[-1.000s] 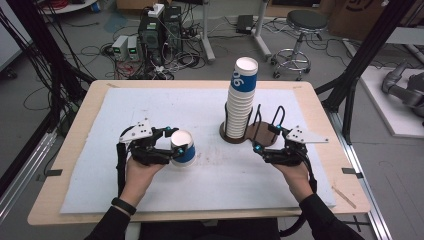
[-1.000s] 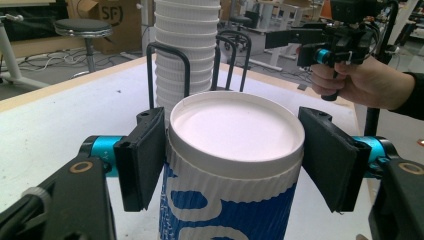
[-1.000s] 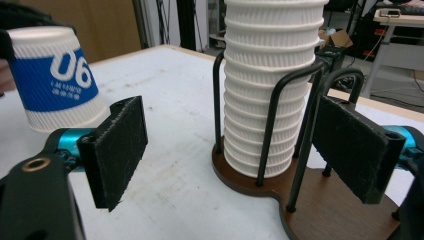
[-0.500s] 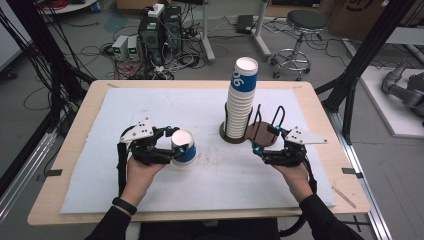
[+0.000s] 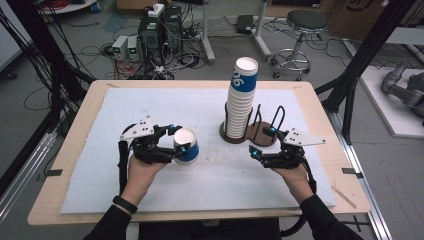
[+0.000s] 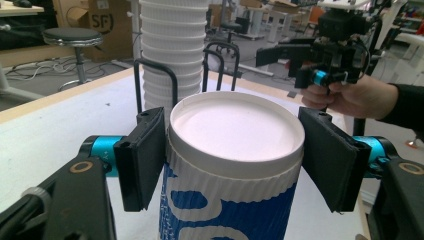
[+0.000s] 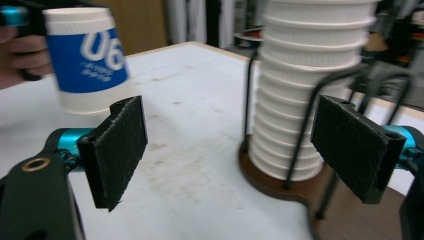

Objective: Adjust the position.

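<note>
- High view first: my left gripper [image 5: 181, 141] is closed onto a blue-and-white paper cup [image 5: 187, 146], one jaw on each side of its ribbed wall just under the rim.
- My left gripper view confirms it: both black pads [image 6: 142, 157] sit flat against the cup [image 6: 235, 165], with no gap to be seen on either side.
- My right gripper [image 5: 260, 141] has its jaws spread wide and holds nothing; in the right gripper view the pads [image 7: 117, 150] stand well apart with bare table between them.
- I take the stack of cups [image 5: 240, 102] as my landmark: the held cup is well to its left and a little nearer to me, over the white mat [image 5: 150, 105].
- That stack stands upright in a wire holder [image 5: 270, 122] on a round brown base [image 5: 250, 137], and my right gripper is just in front of the base, on its right side.
- From my left gripper view, the stack and the holder's black wires rise straight behind the cup, with my right hand [image 6: 350, 95] and its gripper farther off to the right.
- Nothing lies on the mat between the held cup and the stack.
- The held cup stands upright, its long axis vertical; a flat white end faces up, and I cannot tell whether that is a lid or the bottom.
</note>
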Demonstrator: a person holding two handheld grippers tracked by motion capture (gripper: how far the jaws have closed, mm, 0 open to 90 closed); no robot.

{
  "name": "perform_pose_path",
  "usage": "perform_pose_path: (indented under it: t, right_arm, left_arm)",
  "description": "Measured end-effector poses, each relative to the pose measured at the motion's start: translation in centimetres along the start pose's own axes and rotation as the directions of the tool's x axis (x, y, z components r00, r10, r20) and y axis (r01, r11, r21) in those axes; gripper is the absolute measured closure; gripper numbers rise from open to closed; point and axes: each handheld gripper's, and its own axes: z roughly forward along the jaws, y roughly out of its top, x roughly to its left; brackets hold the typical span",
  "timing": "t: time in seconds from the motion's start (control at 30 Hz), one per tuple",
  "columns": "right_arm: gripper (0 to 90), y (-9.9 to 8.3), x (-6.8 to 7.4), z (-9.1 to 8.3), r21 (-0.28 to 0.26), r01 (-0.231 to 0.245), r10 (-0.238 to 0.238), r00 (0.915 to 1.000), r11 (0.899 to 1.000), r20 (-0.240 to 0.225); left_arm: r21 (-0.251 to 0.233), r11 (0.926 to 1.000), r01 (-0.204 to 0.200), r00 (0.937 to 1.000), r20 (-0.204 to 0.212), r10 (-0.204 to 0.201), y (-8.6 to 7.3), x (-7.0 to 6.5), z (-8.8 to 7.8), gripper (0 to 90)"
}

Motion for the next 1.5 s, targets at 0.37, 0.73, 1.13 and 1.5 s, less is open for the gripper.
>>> perform_pose_path:
  t: [0.37, 0.73, 1.13, 1.5]
  right_arm:
    - [15.4, 0.2, 0.9, 1.4, 0.028, 0.047, -0.041, 0.9835, 0.999, -0.176]
    - [15.4, -0.1, 2.6, 2.8, 0.059, 0.051, -0.031, 0.9567, 0.997, -0.289]
    - [15.3, -0.4, 4.9, 4.5, 0.090, 0.087, -0.048, 0.9309, 0.992, -0.362]
    - [15.3, -0.6, 5.3, 5.2, 0.128, 0.022, 0.027, 0.9285, 0.992, -0.370]
  left_arm:
    - [0.009, 1.0000, 0.003, 0.9987, 0.052, -0.004, 0.3, -0.7, 0.8, 29.8]
    - [0.029, 0.9994, -0.019, 0.9928, 0.119, 0.015, 0.3, -2.8, 2.7, 29.8]
    - [0.017, 0.9998, -0.008, 0.9876, 0.157, 0.006, -0.1, -4.2, 4.3, 29.8]
    - [-0.019, 0.9997, 0.014, 0.9850, 0.172, -0.010, -0.2, -4.7, 5.8, 29.9]
